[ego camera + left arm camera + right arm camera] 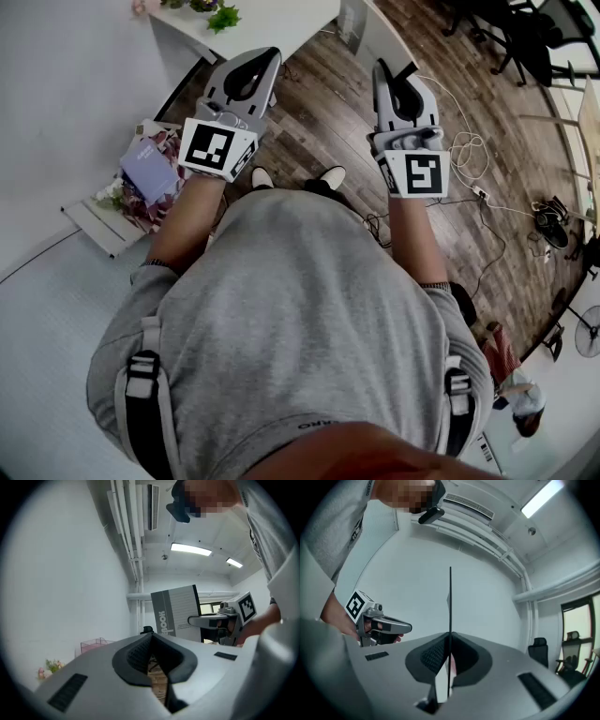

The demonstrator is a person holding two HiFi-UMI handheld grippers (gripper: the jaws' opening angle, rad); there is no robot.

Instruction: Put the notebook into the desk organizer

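Observation:
My right gripper [384, 67] [450, 637] is shut on the notebook [450, 602], which shows there only as a thin dark edge rising from between the jaws. In the left gripper view the notebook [180, 613] is a grey cover with white lettering, standing upright above the right gripper [206, 619]. My left gripper [272, 58] [151, 637] is shut with nothing in it, and it also appears in the right gripper view [405, 627]. The pink mesh desk organizer [141, 206] [96, 645] sits low at the left, with a purple book [148, 167] in it.
A white desk [262, 23] with small plants stands ahead. Cables and a power strip [473, 192] lie on the wooden floor at the right. Office chairs [525, 37] stand at the far right. Another person [520, 394] is at the lower right.

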